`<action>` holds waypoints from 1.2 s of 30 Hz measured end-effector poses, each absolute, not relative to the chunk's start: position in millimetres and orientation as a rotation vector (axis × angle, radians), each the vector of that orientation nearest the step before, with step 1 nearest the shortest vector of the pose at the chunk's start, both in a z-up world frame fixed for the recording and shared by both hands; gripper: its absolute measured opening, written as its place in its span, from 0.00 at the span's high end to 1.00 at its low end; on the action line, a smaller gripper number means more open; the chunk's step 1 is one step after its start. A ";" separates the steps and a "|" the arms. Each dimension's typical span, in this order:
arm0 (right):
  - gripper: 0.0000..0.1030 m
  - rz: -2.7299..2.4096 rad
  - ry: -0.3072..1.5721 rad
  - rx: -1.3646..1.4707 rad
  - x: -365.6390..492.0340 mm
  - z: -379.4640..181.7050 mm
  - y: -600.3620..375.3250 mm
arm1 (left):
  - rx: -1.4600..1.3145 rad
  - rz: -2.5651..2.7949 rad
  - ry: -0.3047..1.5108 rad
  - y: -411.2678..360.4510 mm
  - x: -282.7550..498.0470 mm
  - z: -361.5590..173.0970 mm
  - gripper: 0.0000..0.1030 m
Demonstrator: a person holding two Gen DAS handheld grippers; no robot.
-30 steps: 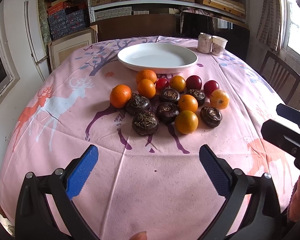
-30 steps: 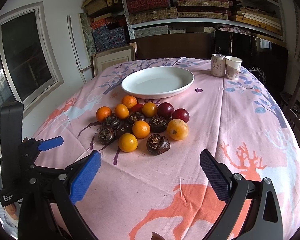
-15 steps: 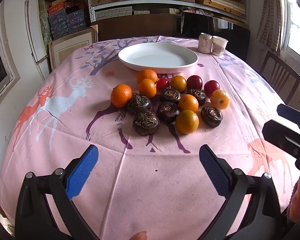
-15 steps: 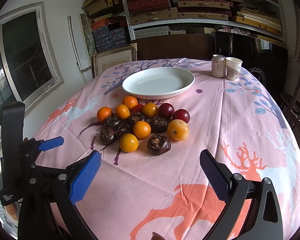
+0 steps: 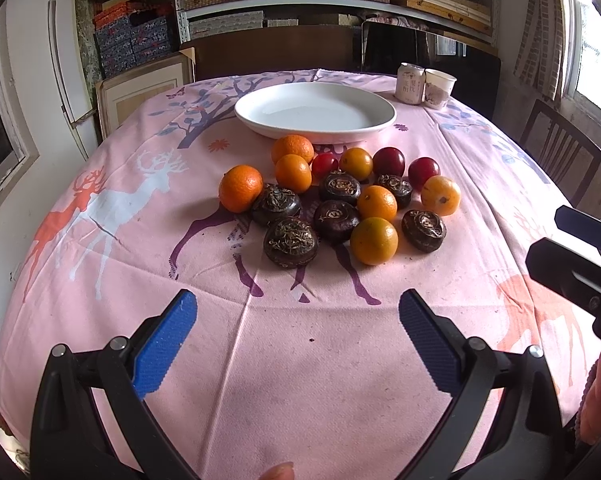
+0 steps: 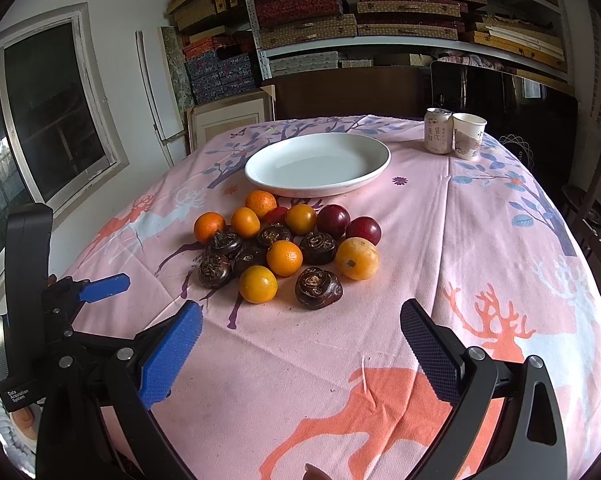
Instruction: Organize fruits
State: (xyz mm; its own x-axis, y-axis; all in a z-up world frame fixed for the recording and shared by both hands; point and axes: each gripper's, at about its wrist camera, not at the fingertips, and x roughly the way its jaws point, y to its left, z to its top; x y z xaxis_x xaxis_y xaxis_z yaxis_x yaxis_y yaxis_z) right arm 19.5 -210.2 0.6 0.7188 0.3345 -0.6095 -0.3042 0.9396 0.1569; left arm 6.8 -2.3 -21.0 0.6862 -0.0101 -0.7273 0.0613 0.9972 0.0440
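A pile of fruit lies mid-table on a pink cloth: several oranges (image 5: 373, 241) (image 6: 258, 284), several dark brown water chestnuts (image 5: 290, 242) (image 6: 317, 282) and red plums (image 5: 388, 162) (image 6: 333, 221). An empty white plate (image 5: 315, 110) (image 6: 317, 164) sits just behind the pile. My left gripper (image 5: 296, 340) is open and empty, hovering over the cloth in front of the fruit. My right gripper (image 6: 300, 354) is open and empty, near the front of the table, right of the left one.
A drink can (image 6: 437, 131) and a paper cup (image 6: 468, 135) stand at the far right of the table. A wooden chair (image 5: 560, 152) stands to the right. Shelves with boxes (image 6: 340, 8) fill the back wall. A window (image 6: 40, 128) is on the left.
Both grippers have drifted very slightly; the fruit sits a touch lower in both views. Both stay open and nothing on the table moved.
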 end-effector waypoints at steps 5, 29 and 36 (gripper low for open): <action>0.03 0.354 0.682 0.047 19.5 0.4 -210.1 | 0.066 -0.040 0.814 -2.4 6.8 -21.0 0.04; 0.03 0.379 0.968 -0.021 81.8 -64.7 -236.7 | 0.160 -0.054 0.998 26.1 61.8 -61.4 0.04; 0.03 0.342 0.976 -0.111 92.3 -73.3 -234.3 | 0.134 -0.201 1.009 43.7 81.3 -68.0 0.04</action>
